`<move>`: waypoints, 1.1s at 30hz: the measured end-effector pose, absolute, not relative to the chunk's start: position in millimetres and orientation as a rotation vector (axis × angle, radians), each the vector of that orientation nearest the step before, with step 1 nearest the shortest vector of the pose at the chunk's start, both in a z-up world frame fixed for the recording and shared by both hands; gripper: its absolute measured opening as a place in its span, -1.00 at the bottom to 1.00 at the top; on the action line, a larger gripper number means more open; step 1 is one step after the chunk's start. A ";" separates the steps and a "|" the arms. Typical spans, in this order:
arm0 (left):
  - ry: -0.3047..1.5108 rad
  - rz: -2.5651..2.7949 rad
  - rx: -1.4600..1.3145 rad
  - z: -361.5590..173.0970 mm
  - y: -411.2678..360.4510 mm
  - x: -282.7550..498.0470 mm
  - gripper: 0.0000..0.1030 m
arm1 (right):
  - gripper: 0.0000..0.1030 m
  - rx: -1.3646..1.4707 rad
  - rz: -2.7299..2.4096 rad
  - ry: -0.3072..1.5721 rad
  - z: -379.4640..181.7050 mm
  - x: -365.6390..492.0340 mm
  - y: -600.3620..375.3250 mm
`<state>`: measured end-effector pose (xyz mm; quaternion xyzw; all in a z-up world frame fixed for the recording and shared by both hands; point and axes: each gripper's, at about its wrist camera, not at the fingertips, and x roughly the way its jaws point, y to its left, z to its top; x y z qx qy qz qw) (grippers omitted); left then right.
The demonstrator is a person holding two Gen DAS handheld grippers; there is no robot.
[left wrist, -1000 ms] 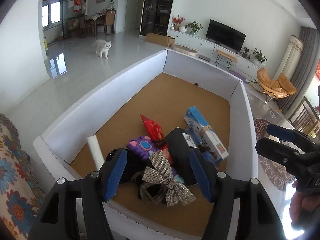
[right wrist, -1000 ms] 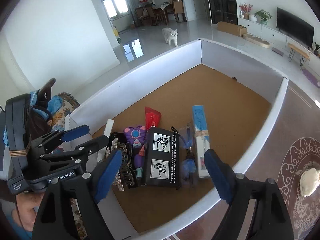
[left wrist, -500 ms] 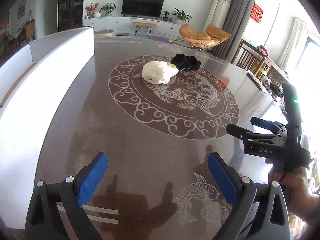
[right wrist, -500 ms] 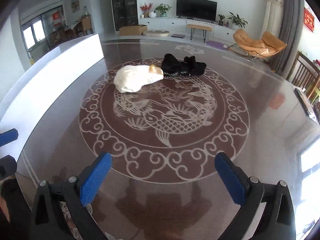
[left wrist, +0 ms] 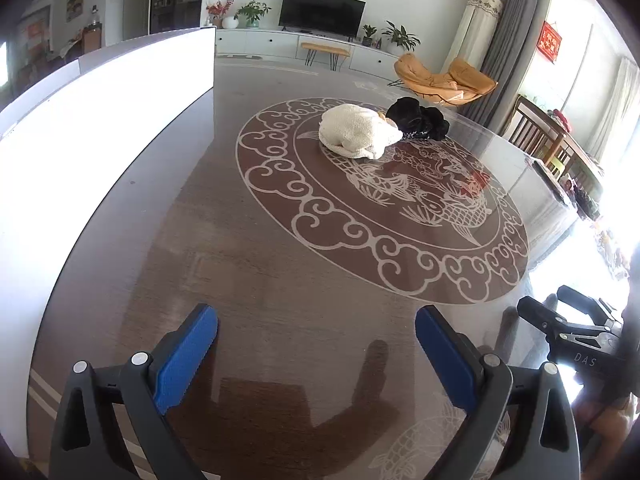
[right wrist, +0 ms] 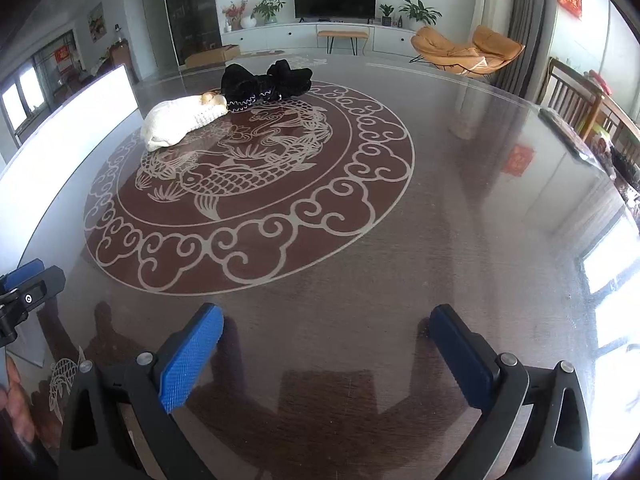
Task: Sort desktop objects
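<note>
A cream knitted item (left wrist: 358, 136) and a black velvet bow (left wrist: 418, 118) lie touching each other far ahead on the round patterned table; they also show in the right wrist view, cream (right wrist: 180, 120) and black (right wrist: 266, 80). My left gripper (left wrist: 316, 330) is open and empty above the near table surface. My right gripper (right wrist: 326, 330) is open and empty, also well short of both items. The right gripper shows at the lower right of the left wrist view (left wrist: 568, 320).
The white wall of the sorting box (left wrist: 104, 120) runs along the left of the table; it shows in the right wrist view (right wrist: 68, 128) too. The glossy brown table (right wrist: 440, 240) carries a fish-and-cloud medallion. Chairs (right wrist: 576, 96) stand beyond the right edge.
Both grippers have swung away from the box of sorted objects to face the open table. Since half a second ago they have turned a little more; the cream and black items sit nearer.
</note>
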<state>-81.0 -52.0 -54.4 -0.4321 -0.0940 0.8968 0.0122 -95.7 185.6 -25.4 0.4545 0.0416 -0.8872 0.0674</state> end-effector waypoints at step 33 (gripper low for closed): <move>-0.030 2.829 -1.449 -60.7 -30.0 -84.9 1.00 | 1.00 1.369 -2.672 0.121 -27.2 -96.0 186.5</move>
